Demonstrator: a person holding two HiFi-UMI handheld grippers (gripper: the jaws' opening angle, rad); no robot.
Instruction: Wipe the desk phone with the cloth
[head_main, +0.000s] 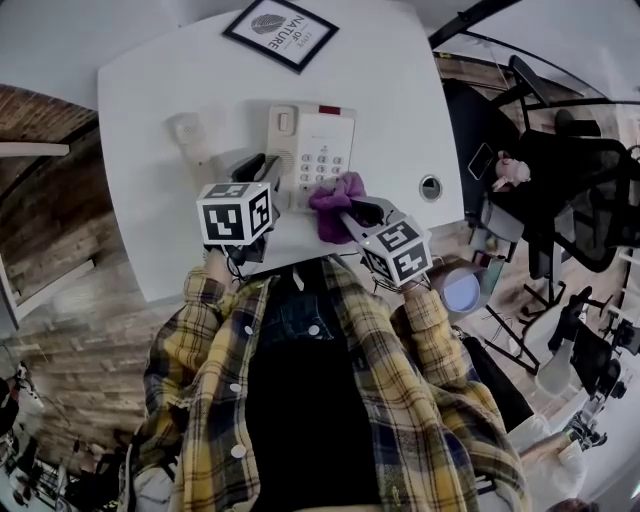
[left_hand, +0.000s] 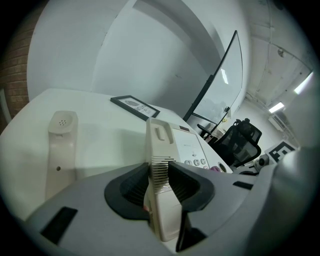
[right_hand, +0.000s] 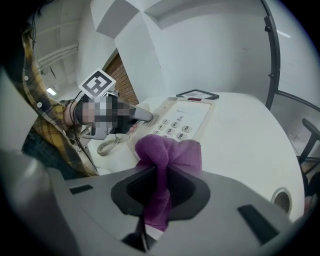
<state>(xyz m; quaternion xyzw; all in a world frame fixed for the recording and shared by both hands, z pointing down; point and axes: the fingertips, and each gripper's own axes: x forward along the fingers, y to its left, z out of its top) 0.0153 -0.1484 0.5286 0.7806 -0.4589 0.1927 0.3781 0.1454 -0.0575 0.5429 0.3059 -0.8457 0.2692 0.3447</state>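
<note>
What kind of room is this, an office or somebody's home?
Most likely an office: a desk phone sits on a white table, with black swivel chairs close by.

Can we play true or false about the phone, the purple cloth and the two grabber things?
1. The right gripper holds the purple fuzzy cloth. True.
2. The beige handset rests in its cradle on the beige push-button desk phone. False: it lies on the white table, to the left of the phone.
3. The left gripper is empty. False: its jaws are shut on the edge of the phone.
4. The black-framed picture lies on the table beyond the phone. True.
</note>
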